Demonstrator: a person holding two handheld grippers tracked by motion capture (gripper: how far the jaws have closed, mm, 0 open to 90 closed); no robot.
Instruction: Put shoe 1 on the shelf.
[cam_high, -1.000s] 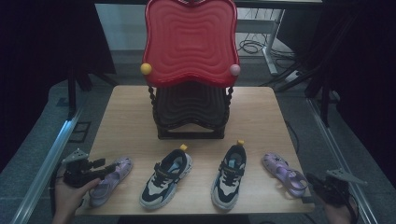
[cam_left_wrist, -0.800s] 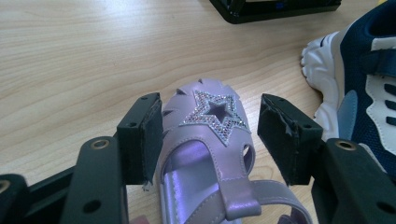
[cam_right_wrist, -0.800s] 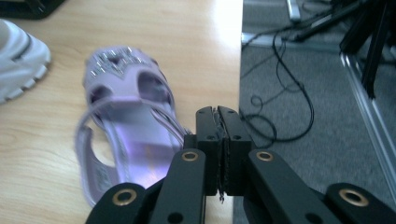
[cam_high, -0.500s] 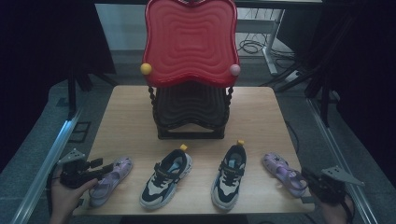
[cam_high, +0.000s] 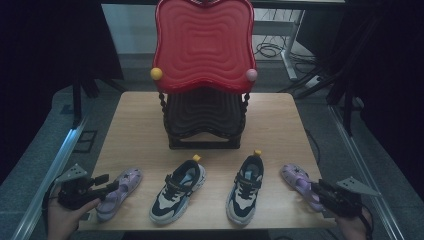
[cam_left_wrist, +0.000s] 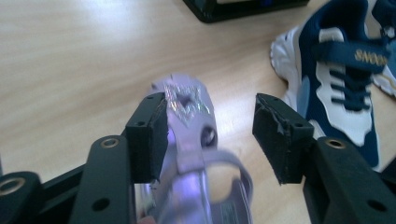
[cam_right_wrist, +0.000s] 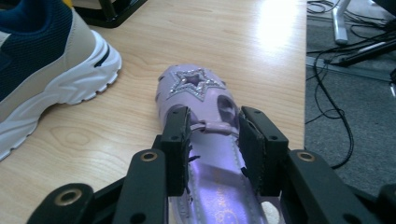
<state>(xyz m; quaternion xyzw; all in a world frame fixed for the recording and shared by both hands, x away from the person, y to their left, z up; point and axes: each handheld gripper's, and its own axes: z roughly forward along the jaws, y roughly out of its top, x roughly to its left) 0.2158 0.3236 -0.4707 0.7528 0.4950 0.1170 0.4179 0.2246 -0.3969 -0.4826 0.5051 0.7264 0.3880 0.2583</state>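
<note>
Left gripper (cam_high: 102, 181) straddles the left purple sandal (cam_high: 119, 192) at the bench's (cam_high: 135, 130) near-left corner, jaws spread, just closing in. Right gripper (cam_high: 320, 190) straddles the right purple sandal (cam_high: 300, 182) by the near-right corner; jaws just opening, pads seemingly slack, likely releasing.
</note>
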